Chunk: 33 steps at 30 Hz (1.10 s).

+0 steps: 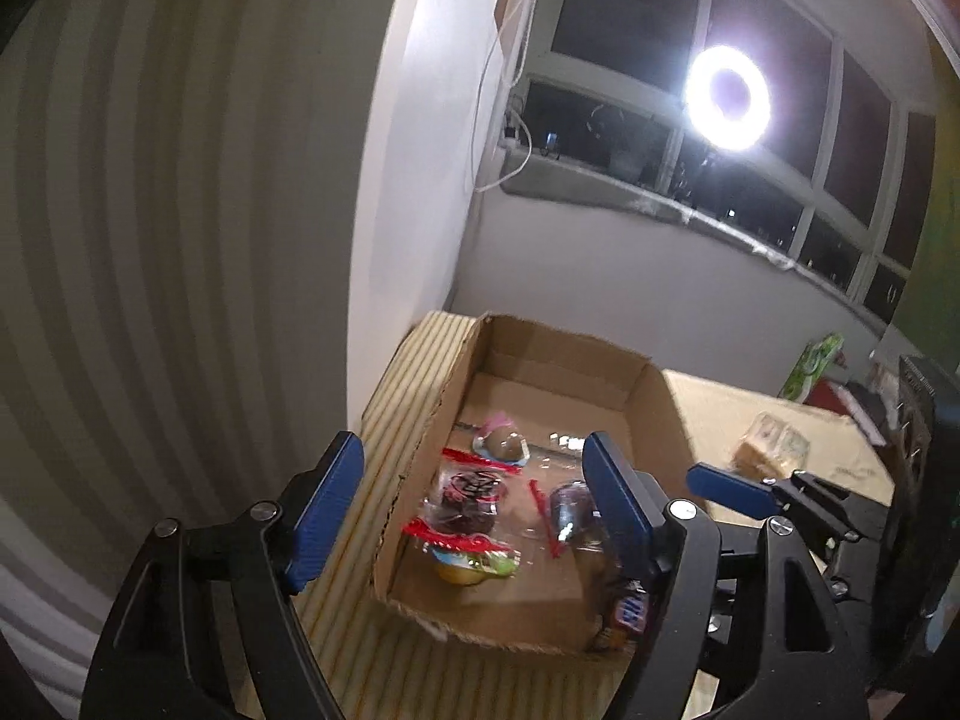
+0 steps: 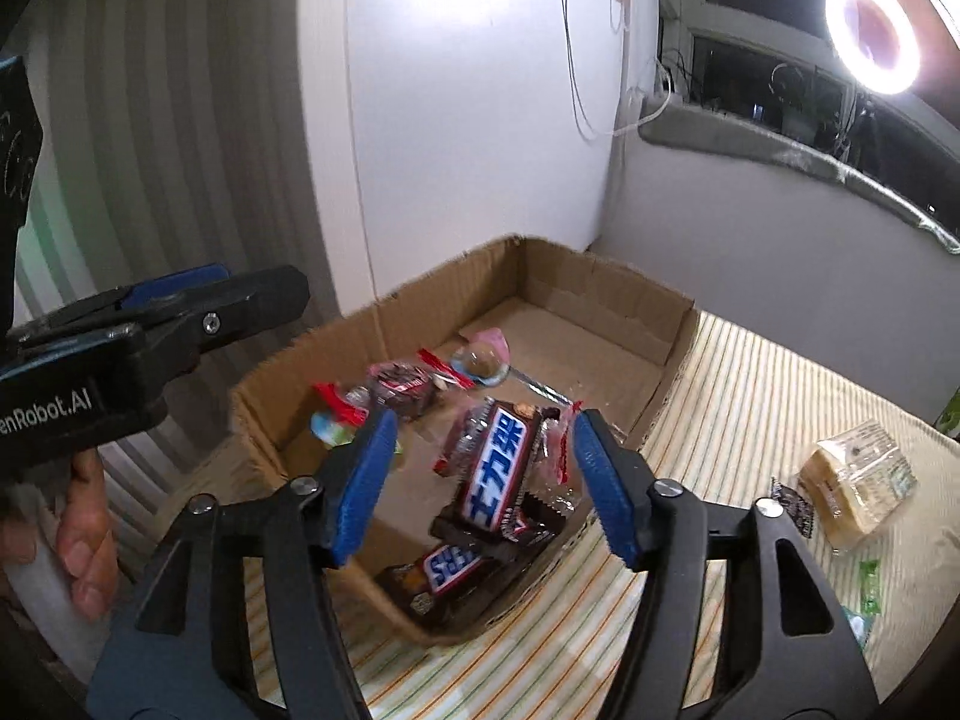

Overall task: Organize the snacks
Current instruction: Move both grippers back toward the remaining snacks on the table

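Observation:
A shallow cardboard box [image 1: 570, 342] [image 2: 420, 294] sits on the striped cloth and holds several snacks. Among them are a dark cake pack [image 1: 468, 492] [image 2: 402, 390] and jelly cups [image 1: 501, 444] [image 2: 480, 366]. My left gripper [image 1: 474, 510] stands open over the box's near left corner with nothing between its fingers. My right gripper [image 2: 486, 480] is open above the box's near end. A Snickers bar [image 2: 498, 474] lies tilted between the blue pads with gaps on both sides. A second Snickers bar [image 2: 450, 570] [image 1: 630, 609] rests below it in the box.
A clear-wrapped bread pack [image 1: 771, 450] [image 2: 858, 480] lies on the cloth right of the box, with a small dark packet [image 2: 795, 510] and a green sweet [image 2: 868, 585] nearby. A wall stands close behind and left of the box. A ring light [image 1: 729, 97] glares from the window.

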Motion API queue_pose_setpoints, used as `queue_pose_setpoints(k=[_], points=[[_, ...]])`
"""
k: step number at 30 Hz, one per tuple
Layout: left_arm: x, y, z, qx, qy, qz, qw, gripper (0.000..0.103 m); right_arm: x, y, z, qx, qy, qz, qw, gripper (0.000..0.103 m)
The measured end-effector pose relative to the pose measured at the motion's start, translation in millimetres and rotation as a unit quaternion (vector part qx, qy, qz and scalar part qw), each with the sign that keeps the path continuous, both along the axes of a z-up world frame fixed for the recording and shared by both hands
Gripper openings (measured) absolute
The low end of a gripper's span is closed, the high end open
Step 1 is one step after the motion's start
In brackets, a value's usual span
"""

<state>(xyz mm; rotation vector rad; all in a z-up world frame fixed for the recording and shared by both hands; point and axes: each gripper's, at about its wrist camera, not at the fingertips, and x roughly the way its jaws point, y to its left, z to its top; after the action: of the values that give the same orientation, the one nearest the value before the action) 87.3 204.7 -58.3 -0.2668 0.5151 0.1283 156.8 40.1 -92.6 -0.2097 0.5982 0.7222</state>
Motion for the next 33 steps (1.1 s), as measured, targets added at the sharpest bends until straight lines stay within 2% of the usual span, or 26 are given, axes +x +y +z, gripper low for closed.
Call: queue_pose_setpoints(k=[4, 9, 15, 21, 26, 29, 33], points=[[-15.4, -2.9, 11.1, 0.005, -0.013, 0.001, 0.9999, 0.075, -17.6, -6.2, 12.8, 0.007, -0.011, 0.0, 1.0, 0.067], [-25.1, -8.0, 16.4, 0.013, -0.005, 0.007, 0.9999, 0.075, -30.4, -19.8, 15.5, 0.019, -0.011, 0.0, 1.0, 0.068], [-19.9, -39.5, 20.3, 0.035, 0.004, -0.006, 0.9994, 0.075, -31.5, -65.7, 13.4, 0.048, -0.006, -0.024, 0.999, 0.068], [-3.4, -108.8, 22.1, 0.067, 0.013, -0.058, 0.996, 0.075, -25.8, -153.2, 2.6, 0.074, 0.006, -0.097, 0.992, 0.068], [11.0, -175.0, 17.3, 0.081, 0.014, -0.122, 0.9892, 0.075, -26.9, -237.6, -7.7, 0.076, 0.016, -0.189, 0.979, 0.068], [15.5, -205.2, 12.8, 0.077, 0.018, -0.154, 0.985, 0.075, -34.1, -270.8, -10.7, 0.077, 0.017, -0.231, 0.97, 0.068], [11.9, -226.1, 13.7, 0.078, 0.016, -0.184, 0.9796, 0.075, -42.7, -291.5, -6.0, 0.078, 0.015, -0.254, 0.964, 0.068]])
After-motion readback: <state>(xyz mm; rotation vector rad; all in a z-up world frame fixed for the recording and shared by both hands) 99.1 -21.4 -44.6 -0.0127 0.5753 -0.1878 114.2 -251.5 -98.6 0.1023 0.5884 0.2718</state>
